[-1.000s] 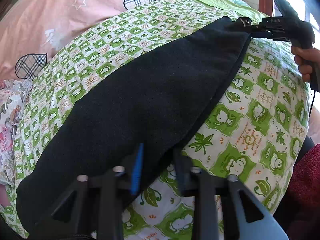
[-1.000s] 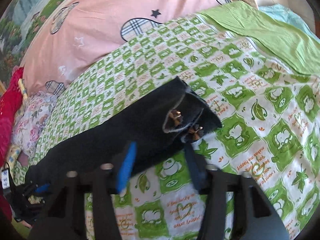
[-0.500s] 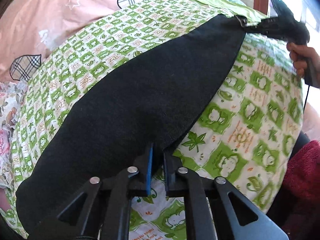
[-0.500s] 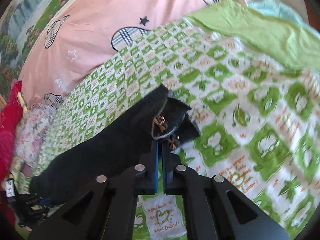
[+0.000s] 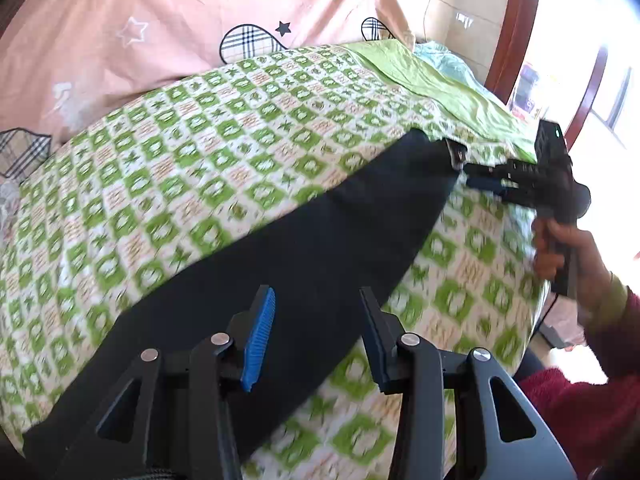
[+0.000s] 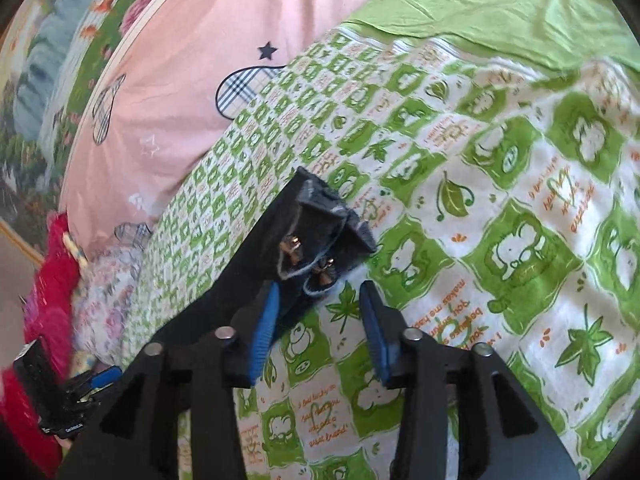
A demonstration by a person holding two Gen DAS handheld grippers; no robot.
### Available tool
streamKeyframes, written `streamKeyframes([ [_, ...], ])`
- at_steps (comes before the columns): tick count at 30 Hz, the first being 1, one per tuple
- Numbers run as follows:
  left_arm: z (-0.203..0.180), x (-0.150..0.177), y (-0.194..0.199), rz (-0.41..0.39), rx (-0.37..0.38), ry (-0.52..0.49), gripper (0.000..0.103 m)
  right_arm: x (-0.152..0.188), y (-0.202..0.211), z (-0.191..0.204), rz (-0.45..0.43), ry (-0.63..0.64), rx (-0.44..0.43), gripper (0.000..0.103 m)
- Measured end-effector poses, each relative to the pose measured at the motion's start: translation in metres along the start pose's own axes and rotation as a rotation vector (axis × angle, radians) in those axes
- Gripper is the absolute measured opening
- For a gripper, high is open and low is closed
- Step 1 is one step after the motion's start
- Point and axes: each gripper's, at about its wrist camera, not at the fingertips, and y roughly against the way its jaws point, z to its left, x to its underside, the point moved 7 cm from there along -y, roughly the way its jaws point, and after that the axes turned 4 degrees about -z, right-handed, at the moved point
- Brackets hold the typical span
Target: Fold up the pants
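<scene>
Black pants (image 5: 320, 232) lie as one long folded strip across the green-and-white bedspread (image 5: 200, 160). My left gripper (image 5: 316, 296) hovers over their near end. Its jaws are opening and its pads touch nothing. At the strip's far end sits my right gripper (image 5: 470, 178), held by a hand (image 5: 560, 240). In the right wrist view the pants' end (image 6: 316, 248) shows cuffs with small gold bows. My right gripper (image 6: 320, 292) is opening there; a corner of black cloth lies loose between its pads. The left gripper (image 6: 108, 374) shows at the lower left.
A pink quilt (image 5: 160, 40) with plaid hearts rises behind the bedspread. A plain green sheet (image 5: 440, 88) covers the far corner. A wooden frame (image 5: 508, 32) stands at the right edge, with a dark red sleeve (image 5: 580, 400) below it. Red and floral cloth (image 6: 52, 280) is piled at the left.
Both grippers were shut on the pants' edge half a second ago and now stand open. The left gripper has lifted away from the cloth. The pants stay flat on the bed.
</scene>
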Motion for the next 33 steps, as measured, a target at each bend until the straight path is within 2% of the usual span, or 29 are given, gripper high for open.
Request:
streamKeyframes([
  [3,-0.005,-0.021,-0.02,0.01,0.032,0.022,0.046,-0.003,-0.003,-0.002,-0.001,-0.035,-0.019,0.044],
  [8,-0.022,-0.057,-0.06,0.045,0.127,0.041,0.049,-0.01,-0.015,-0.002,0.002,-0.078,-0.032,0.044],
  [9,-0.026,-0.064,-0.068,0.054,0.144,0.038,0.05,-0.01,-0.017,-0.001,0.002,-0.076,-0.034,0.041],
  [11,-0.037,-0.078,-0.086,0.082,0.178,0.025,0.051,-0.012,-0.021,0.001,0.004,-0.059,-0.035,0.012],
  [16,-0.062,-0.107,-0.13,0.148,0.222,-0.035,0.054,-0.028,-0.003,-0.014,-0.096,-0.089,-0.053,0.012],
  [25,-0.114,-0.141,-0.221,0.31,0.295,-0.168,0.054,-0.025,0.001,-0.015,-0.091,-0.034,-0.038,0.012],
  [26,-0.119,-0.142,-0.23,0.32,0.3,-0.175,0.045,-0.024,0.0,-0.017,-0.086,-0.035,-0.036,0.012],
  [27,-0.122,-0.142,-0.237,0.327,0.312,-0.175,0.027,-0.024,-0.002,-0.019,-0.083,-0.039,-0.035,0.012],
  [29,-0.13,-0.144,-0.247,0.339,0.349,-0.168,0.021,-0.022,-0.004,-0.021,-0.081,-0.045,-0.033,0.012],
  [33,-0.138,-0.147,-0.249,0.312,0.371,-0.167,0.011,-0.022,-0.004,-0.021,-0.086,-0.036,-0.031,0.012],
])
